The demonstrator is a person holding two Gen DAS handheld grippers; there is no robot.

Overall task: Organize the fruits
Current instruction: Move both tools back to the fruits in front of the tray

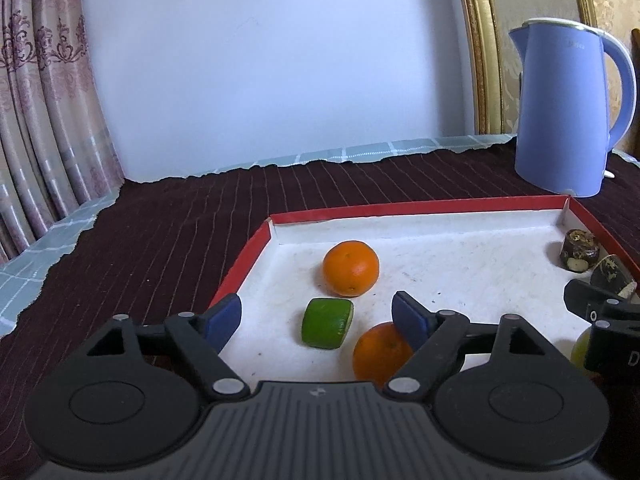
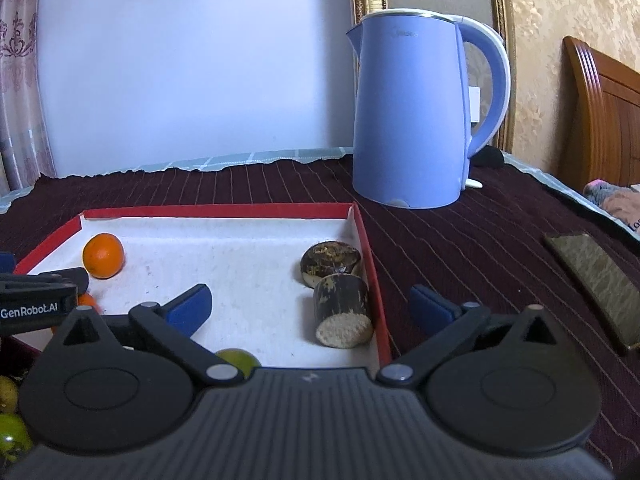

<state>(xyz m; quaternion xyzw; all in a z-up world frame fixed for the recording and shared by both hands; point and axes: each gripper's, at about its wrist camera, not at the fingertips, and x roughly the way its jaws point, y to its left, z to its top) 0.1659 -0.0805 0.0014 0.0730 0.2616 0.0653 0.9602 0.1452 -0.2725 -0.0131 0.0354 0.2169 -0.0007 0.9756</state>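
A shallow tray [image 1: 420,206] with a red rim and white floor lies on the dark cloth. In it are an orange [image 1: 351,268], a green fruit chunk [image 1: 327,323] and a second orange [image 1: 376,356], partly hidden by one finger. My left gripper [image 1: 316,318] is open, with the green chunk lying untouched between its blue pads. My right gripper [image 2: 312,306] is open wide over the tray's right side, one finger outside the rim. A brown cut cylinder [image 2: 342,312] lies between its fingers, untouched, with a second brown piece [image 2: 330,260] behind it. A round green fruit [image 2: 238,358] peeks from under it.
A blue kettle [image 2: 412,112] stands behind the tray's right corner. A dark flat object [image 2: 596,280] lies on the cloth to the right. Small green fruits [image 2: 10,436] sit at the near left. Curtains and a white wall lie behind the table, and a wooden headboard [image 2: 604,112] stands at far right.
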